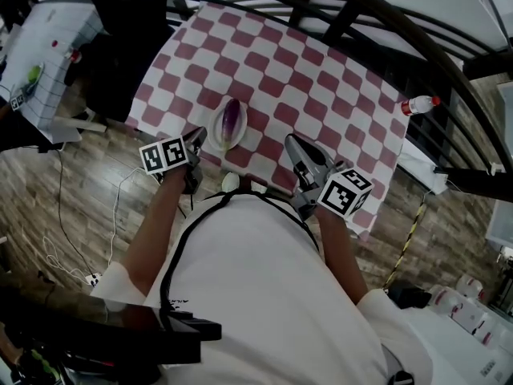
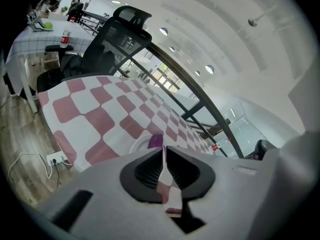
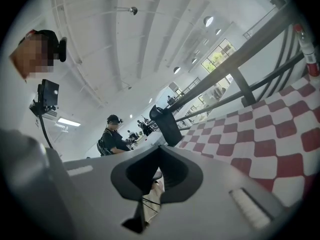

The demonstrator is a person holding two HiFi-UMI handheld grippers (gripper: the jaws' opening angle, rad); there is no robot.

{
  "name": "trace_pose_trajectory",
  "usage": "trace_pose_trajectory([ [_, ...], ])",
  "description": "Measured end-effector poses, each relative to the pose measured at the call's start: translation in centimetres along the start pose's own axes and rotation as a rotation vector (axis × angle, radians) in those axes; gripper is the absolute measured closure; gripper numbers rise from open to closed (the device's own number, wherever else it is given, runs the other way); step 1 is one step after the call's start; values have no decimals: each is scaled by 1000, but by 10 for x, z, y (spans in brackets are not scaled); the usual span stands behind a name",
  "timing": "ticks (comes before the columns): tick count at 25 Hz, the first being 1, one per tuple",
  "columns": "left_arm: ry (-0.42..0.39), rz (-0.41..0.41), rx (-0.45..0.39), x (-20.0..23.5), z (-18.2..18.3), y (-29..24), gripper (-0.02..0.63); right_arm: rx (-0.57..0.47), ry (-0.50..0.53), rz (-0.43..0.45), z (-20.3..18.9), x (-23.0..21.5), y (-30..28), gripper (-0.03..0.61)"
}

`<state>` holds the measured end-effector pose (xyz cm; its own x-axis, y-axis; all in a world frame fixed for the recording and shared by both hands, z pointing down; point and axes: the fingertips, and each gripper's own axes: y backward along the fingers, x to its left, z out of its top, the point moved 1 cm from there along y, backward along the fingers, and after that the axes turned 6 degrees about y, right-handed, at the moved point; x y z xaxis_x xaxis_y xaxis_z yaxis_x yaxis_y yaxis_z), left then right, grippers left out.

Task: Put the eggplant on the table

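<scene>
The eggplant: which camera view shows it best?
The head view: the whole purple eggplant lies on a white plate, seen from above. The left gripper view shows only its tip. The right gripper view does not show it.

A white plate [image 1: 218, 135] sits on the checked-cloth table [image 1: 321, 95], near its front edge.

No word, number or brand can be read anywhere. The left cube [image 1: 164, 155] on the left gripper [image 1: 197, 137] and the right cube [image 1: 345, 192] on the right gripper [image 1: 290, 141] bear only black-and-white square patterns, without letters. The bottle [image 1: 418, 104] just beyond the right edge of the checked cloth [image 1: 321, 70] has a red label whose print is too small to read. The same holds for the red-banded container [image 2: 65, 37] on the far left table [image 2: 30, 46].
</scene>
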<state>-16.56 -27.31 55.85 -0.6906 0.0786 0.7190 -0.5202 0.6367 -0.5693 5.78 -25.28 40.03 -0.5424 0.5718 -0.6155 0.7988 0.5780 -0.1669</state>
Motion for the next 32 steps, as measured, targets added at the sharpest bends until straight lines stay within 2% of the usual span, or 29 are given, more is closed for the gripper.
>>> trace_pose_trajectory([
  [9, -40, -76, -87, -41, 10, 28, 594, 7, 32, 25, 2, 7, -1, 571],
  [17, -238, -109, -133, -83, 17, 56, 606, 12, 74, 38, 1, 15, -2, 571],
  [25, -433, -133, -220, -116, 17, 81, 607, 33, 131, 71, -1, 28, -9, 571],
  [28, -470, -136, -258, -118, 18, 89, 607, 48, 152, 75, -5, 30, -12, 572],
  [32, -474, -149, -274, -115, 18, 92, 607, 50, 148, 67, -6, 29, -15, 572],
])
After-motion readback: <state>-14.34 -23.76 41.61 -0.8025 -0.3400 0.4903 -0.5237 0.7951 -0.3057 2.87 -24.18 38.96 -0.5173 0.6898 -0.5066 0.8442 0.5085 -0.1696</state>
